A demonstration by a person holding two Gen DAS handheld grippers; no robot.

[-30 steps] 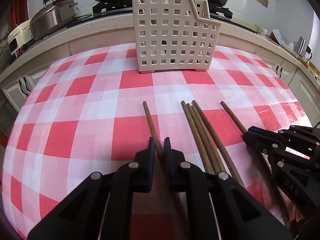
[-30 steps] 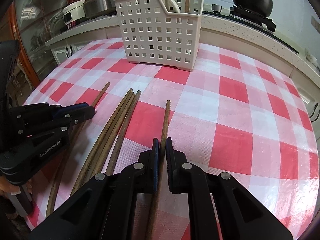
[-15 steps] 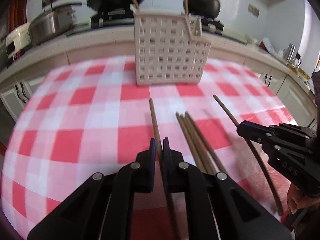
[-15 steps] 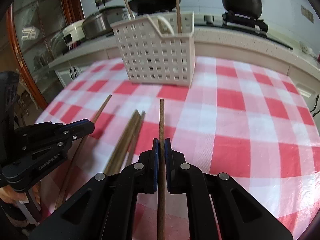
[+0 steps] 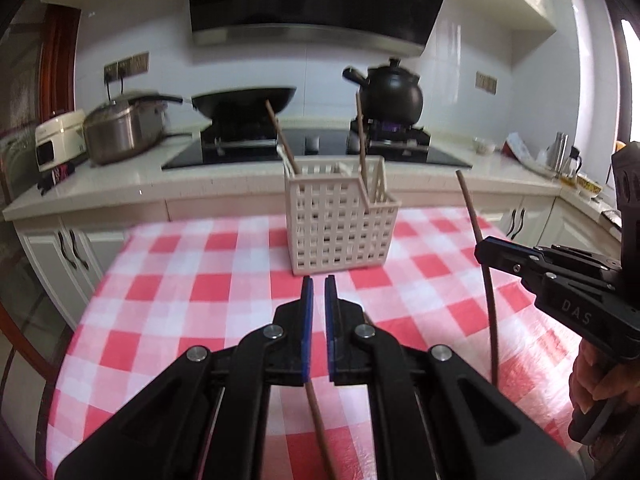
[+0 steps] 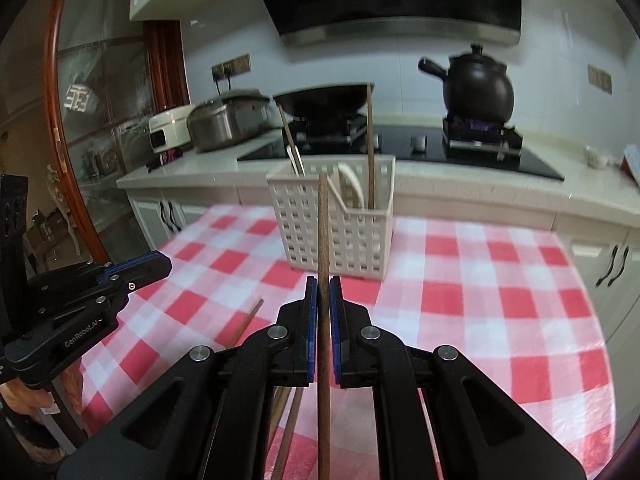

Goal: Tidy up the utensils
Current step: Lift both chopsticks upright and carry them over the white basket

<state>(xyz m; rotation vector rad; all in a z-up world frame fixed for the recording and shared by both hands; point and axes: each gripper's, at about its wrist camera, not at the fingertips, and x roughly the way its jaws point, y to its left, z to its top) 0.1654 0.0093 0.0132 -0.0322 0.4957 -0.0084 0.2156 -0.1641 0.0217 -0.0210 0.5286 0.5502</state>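
Against the earlier frames, the red-checked tablecloth point(image 5: 168, 292) has dropped lower in both views, and the stove and black hood now fill the upper frame. The white slotted basket point(image 5: 340, 228), centre frame, holds two upright sticks. Both tools have risen. The right gripper point(image 6: 323, 280) clamps a dark wooden chopstick point(image 6: 322, 224), standing near vertical at centre. The left gripper point(image 5: 319, 280) pinches another chopstick point(image 5: 320, 432), trailing below its pads.

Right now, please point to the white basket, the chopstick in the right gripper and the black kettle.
White basket point(image 5: 340, 232): left wrist view, on its front wall.
Chopstick point(image 6: 323, 232): right wrist view, on the shaft above the fingers.
Black kettle point(image 6: 478, 90): right wrist view, on its round body.
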